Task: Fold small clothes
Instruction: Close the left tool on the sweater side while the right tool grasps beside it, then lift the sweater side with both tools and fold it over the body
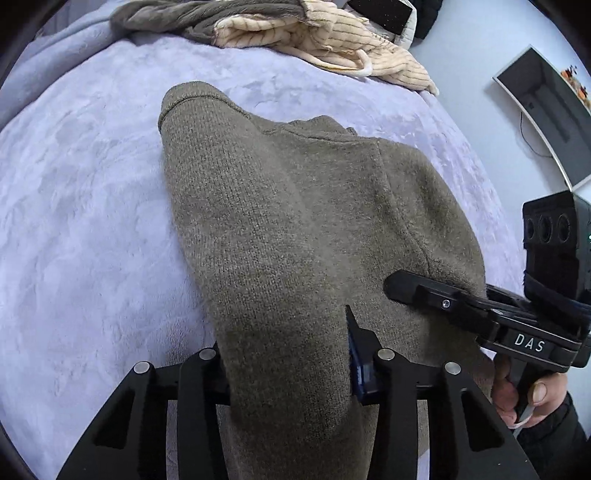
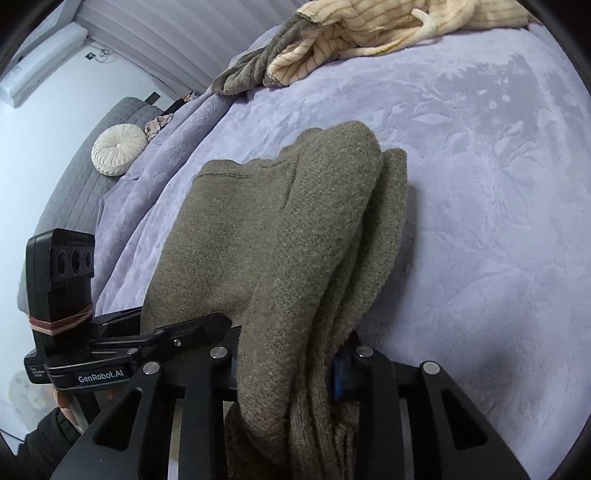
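- My left gripper [image 1: 291, 373] and right gripper [image 2: 288, 373] each clench the olive sweater's [image 1: 295, 221] near edge, side by side, so the fold stays even
- Beyond the sweater, unfolded clothes [image 2: 369, 33] wait; blanket [image 1: 92, 221] lies beneath

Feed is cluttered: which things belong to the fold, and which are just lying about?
In the job:
olive knit sweater
left tongs
right tongs

Lying about:
cream striped garment
grey garment
round white cushion
lavender blanket
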A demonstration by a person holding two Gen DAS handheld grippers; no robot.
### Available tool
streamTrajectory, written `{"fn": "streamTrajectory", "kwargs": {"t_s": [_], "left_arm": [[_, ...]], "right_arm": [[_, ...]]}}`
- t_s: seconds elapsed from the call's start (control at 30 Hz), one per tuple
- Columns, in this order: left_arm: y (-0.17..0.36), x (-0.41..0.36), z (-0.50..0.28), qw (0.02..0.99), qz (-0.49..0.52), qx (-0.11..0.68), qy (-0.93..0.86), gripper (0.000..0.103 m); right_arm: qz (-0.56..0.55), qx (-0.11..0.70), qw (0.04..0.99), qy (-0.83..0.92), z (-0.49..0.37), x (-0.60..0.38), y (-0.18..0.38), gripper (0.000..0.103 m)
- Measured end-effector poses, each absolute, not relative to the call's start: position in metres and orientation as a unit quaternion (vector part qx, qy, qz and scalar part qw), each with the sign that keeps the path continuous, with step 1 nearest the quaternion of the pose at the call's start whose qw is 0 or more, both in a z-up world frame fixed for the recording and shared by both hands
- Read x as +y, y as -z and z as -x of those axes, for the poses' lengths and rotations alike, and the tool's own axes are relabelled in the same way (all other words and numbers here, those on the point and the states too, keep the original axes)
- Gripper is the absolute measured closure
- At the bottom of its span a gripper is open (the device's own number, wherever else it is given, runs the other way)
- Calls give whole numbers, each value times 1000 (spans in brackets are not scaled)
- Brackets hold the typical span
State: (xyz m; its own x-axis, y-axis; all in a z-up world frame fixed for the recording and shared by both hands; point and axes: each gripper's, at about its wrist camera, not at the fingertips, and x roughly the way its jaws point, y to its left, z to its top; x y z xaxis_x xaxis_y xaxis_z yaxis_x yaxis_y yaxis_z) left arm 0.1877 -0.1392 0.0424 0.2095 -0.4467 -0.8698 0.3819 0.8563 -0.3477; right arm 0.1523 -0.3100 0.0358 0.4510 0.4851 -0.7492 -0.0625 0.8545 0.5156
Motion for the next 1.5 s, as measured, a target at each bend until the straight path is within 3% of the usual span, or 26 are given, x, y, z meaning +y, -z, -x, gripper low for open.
{"fn": "streamTrajectory", "kwargs": {"t_s": [0.53,1.07,1.5], "left_arm": [[-79,-107,-119,781,36,569,254,59],[-96,-77,-22,802,6,549,237,59],[-80,-45,32,803,14,553,220,59]], "right_arm": [[-165,484,846,-149,-84,-274,-83,71],[-157,482,847,-159,4,-233,-91,71],[-141,500,835,-179,49,-200,-75,71]]}}
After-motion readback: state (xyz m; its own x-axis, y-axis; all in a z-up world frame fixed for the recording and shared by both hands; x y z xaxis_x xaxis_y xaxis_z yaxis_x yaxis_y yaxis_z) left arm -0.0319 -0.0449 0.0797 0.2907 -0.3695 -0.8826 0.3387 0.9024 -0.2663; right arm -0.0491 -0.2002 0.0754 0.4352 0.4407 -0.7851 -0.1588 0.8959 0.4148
